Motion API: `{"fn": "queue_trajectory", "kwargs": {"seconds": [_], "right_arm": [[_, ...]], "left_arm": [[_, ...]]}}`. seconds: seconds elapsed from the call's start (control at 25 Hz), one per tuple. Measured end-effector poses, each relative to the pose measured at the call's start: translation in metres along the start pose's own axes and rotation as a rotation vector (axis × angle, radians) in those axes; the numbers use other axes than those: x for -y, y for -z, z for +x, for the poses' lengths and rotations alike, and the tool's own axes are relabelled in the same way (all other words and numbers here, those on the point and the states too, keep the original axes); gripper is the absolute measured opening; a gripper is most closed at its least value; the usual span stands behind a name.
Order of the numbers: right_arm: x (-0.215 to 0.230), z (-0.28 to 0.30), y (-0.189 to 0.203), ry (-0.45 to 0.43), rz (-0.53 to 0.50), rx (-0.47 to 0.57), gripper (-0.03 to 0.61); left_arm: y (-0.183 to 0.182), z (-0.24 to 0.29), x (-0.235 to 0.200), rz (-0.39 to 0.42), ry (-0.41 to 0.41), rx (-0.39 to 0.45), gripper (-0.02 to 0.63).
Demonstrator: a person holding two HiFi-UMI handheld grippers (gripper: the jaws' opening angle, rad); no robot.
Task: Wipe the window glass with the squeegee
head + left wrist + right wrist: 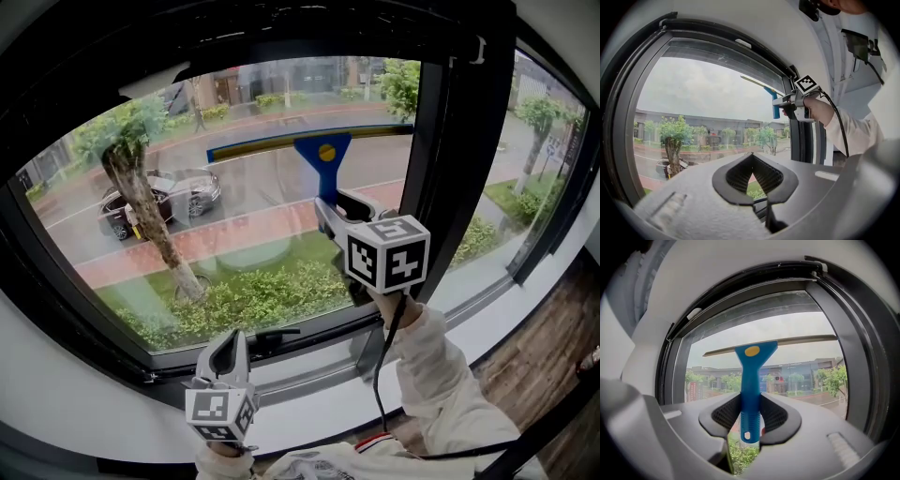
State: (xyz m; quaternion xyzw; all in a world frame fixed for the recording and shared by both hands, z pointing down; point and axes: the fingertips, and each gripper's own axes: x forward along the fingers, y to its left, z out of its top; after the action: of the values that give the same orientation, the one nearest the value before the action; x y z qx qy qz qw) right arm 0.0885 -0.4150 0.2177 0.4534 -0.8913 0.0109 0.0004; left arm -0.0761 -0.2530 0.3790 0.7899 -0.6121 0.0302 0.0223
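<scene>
Up at the window in the head view, the squeegee lies with its blade level across the upper part of the window glass. It appears to be pressed to the pane, probably at the top of a downward pull. The right gripper reaches up from below and holds the blue handle, so the arm is raised and the blade sits square to the frame. The left gripper hangs low near the sill, just beside the window handle, well clear of the wiping path and apparently idle.

From the left gripper view, the left gripper has its fingers drawn together with nothing between them; only greenery outside shows through the small gap. Beyond it the right gripper holds the squeegee high against the pane, close to the right side of the frame.

Along the right gripper view, the fingers of the right gripper are clamped on the ribbed lower end of the squeegee handle. Gripping that low gives reach and leverage. The handle stands upright, the blade spans the window glass below the top frame, and the panel beneath the blade looks yet to be wiped.
</scene>
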Motion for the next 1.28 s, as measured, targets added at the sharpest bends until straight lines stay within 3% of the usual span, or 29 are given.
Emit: {"fn": "queue_trajectory", "kwargs": {"seconds": [1.28], "right_arm": [[-0.003, -0.033, 0.178, 0.014, 0.073, -0.226, 0.132]], "left_arm": [[0.036, -0.005, 0.023, -0.010, 0.015, -0.091, 0.000]]}}
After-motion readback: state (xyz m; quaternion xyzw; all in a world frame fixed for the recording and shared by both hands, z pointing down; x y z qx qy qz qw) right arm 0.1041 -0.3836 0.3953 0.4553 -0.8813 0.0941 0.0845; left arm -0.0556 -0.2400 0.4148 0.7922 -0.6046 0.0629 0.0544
